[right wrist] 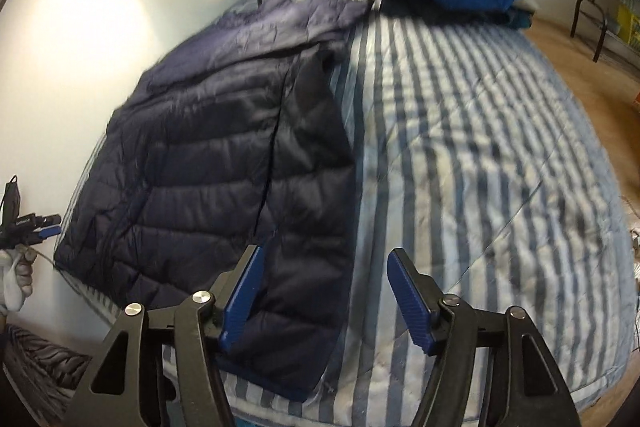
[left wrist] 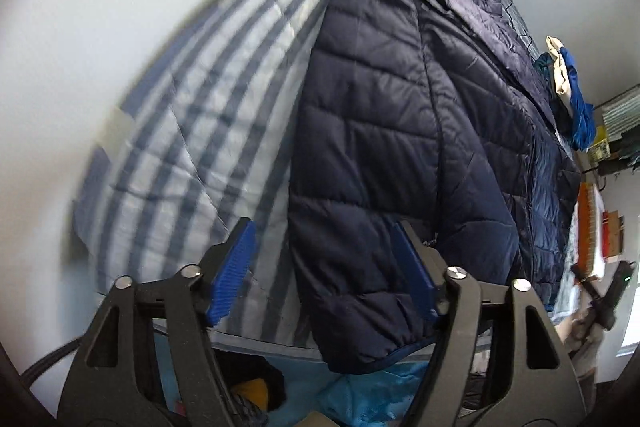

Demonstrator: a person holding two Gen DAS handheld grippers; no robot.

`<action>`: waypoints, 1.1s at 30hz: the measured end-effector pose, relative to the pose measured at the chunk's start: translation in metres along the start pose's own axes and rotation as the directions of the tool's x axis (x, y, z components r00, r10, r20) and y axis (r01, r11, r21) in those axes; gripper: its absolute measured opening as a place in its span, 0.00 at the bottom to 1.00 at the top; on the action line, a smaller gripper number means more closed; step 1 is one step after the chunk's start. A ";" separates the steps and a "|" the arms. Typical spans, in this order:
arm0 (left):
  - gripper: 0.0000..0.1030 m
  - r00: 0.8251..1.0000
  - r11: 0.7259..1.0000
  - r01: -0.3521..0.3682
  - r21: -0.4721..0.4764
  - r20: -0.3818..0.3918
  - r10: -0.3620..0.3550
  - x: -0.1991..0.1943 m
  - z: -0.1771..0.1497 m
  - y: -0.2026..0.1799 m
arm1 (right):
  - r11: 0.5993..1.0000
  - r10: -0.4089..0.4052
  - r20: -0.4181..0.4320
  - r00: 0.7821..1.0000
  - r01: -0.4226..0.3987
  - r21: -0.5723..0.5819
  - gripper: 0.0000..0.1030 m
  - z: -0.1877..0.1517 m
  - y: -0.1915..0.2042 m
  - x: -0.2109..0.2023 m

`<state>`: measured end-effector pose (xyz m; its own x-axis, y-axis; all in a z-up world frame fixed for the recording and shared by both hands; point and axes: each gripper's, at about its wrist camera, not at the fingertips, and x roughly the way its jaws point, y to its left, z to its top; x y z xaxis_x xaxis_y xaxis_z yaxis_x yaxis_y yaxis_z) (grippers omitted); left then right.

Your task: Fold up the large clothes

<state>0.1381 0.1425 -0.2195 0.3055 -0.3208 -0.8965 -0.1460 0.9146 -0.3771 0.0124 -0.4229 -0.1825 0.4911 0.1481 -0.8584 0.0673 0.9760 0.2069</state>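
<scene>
A navy quilted puffer jacket [right wrist: 224,163] is lying flat on a blue-and-white striped quilted bedspread [right wrist: 480,155] beside a white wall [left wrist: 120,7]. Left gripper [left wrist: 320,275] and right gripper [right wrist: 324,295] are hovering half open over its hem, gripping nothing.

Left hand-held gripper [left wrist: 322,275] tips down, blue pads [left wrist: 234,273] standing apart at eight and four o'clock of the wrist view, nothing pinched between them. Right hand-held gripper [right wrist: 324,293] tilts down too, jaws parted, pads [right wrist: 242,297] clear of any grip. Over at nine o'clock in the right wrist view, a gloved hand [right wrist: 16,277] clasps the left unit's handle. At four o'clock in the left view the other gripper shows small and blurred.
</scene>
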 end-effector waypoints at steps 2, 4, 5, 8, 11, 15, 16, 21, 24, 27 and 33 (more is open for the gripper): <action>0.53 0.999 1.000 0.018 -0.003 -0.034 -0.018 0.008 -0.002 -0.001 | 1.000 0.007 -0.034 0.999 -0.007 0.006 0.61 -0.004 0.000 0.009; 0.46 0.998 1.000 0.012 0.019 -0.058 -0.011 0.015 -0.005 -0.006 | 1.000 0.008 -0.056 0.998 -0.008 0.008 0.61 -0.007 -0.002 0.016; 0.39 0.997 0.999 -0.007 0.048 -0.070 0.010 0.020 -0.008 -0.011 | 1.000 0.009 -0.069 0.998 -0.009 0.013 0.61 -0.008 -0.003 0.020; 0.09 0.998 0.994 -0.025 0.107 -0.057 0.032 0.022 -0.010 -0.022 | 0.999 0.036 -0.098 0.995 -0.034 0.026 0.58 -0.010 -0.002 0.031; 0.04 0.999 0.990 -0.042 0.133 -0.016 0.045 0.014 -0.011 -0.030 | 0.997 0.074 -0.129 0.989 -0.072 0.016 0.34 -0.010 0.006 0.040; 0.03 0.998 0.992 -0.041 0.118 0.044 0.036 -0.008 -0.011 -0.025 | 0.994 0.108 -0.114 0.988 -0.111 -0.019 0.10 -0.005 0.021 0.033; 0.02 0.998 0.994 -0.029 0.103 0.061 0.023 -0.018 -0.011 -0.020 | 0.992 0.122 -0.100 0.987 -0.125 -0.024 0.09 -0.004 0.025 0.027; 0.02 0.989 0.995 -0.051 0.084 0.145 0.038 -0.048 -0.010 -0.009 | 0.962 0.273 0.007 0.962 -0.273 -0.014 0.05 0.003 0.036 -0.015; 0.01 0.988 0.994 -0.072 0.087 0.143 0.059 -0.044 -0.011 -0.009 | 0.959 0.284 0.031 0.958 -0.284 -0.015 0.05 0.003 0.038 -0.024; 0.01 0.991 0.988 -0.108 0.113 0.086 0.098 -0.021 -0.015 -0.013 | 0.984 0.177 -0.057 0.983 -0.178 -0.014 0.04 -0.009 0.031 0.000; 0.00 0.994 0.999 0.007 0.053 0.113 -0.012 -0.037 -0.001 -0.018 | 0.986 0.167 -0.093 0.982 -0.165 0.025 0.04 -0.014 0.020 0.013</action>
<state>0.1284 0.1377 -0.1801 0.4114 -0.3024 -0.8598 -0.0939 0.9243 -0.3700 0.0081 -0.3992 -0.1965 0.4122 0.3229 -0.8519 0.0073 0.9339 0.3575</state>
